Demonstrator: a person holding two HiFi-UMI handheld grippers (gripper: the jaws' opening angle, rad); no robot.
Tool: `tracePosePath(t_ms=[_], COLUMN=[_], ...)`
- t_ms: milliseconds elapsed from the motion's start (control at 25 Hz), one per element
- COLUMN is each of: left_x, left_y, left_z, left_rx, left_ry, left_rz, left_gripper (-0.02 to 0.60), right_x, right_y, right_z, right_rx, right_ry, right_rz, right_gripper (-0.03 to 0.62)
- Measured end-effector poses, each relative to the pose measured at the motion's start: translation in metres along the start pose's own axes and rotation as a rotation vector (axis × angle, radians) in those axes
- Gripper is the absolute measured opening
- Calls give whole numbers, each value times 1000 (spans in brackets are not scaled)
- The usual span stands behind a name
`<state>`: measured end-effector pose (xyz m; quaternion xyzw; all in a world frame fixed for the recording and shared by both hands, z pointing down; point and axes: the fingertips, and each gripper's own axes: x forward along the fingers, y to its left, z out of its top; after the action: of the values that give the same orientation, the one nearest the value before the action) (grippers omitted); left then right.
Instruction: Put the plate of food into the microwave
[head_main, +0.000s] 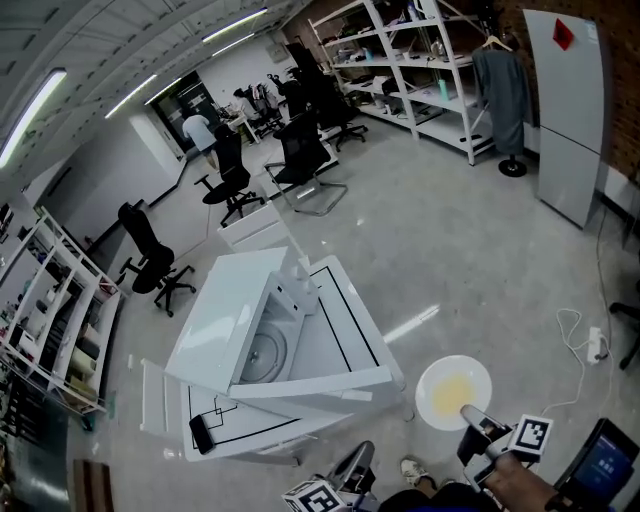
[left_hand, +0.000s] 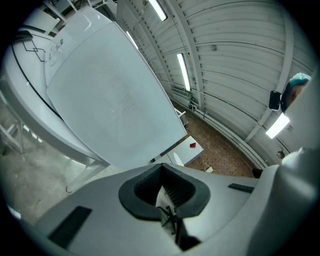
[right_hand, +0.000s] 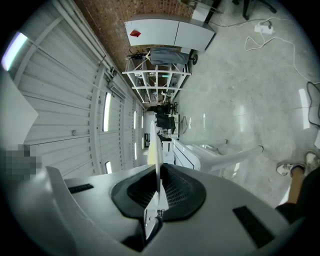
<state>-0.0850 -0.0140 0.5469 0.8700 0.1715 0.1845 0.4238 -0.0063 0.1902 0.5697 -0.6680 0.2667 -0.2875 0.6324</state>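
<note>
Head view: at the left, the boxy white microwave stands open on the white table. Near centre, the left gripper is pinched together, empty. At the right, the right gripper clamps the near rim of the round white plate of yellow food, held over the floor. The plate is probably stiff, slick and breakable, so a rim hold kept level suits it.

Left gripper, right gripper: jaws together.

I am holding the plate in my right gripper, right of the microwave sitting on the table; my left gripper is hanging before it.
</note>
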Motion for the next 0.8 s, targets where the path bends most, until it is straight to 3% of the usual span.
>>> tracePosePath(t_ms=[440, 800], left_x=[16, 4], left_y=[37, 60], left_z=[59, 77], left_rx=[-26, -58], left_ry=[-47, -104], left_rz=[37, 59], left_gripper=[6, 6], right_x=[85, 135], right_y=[12, 17], right_z=[32, 35], right_rx=[-51, -77], right_ry=[11, 70], right_rz=[-20, -28], right_gripper=[17, 17])
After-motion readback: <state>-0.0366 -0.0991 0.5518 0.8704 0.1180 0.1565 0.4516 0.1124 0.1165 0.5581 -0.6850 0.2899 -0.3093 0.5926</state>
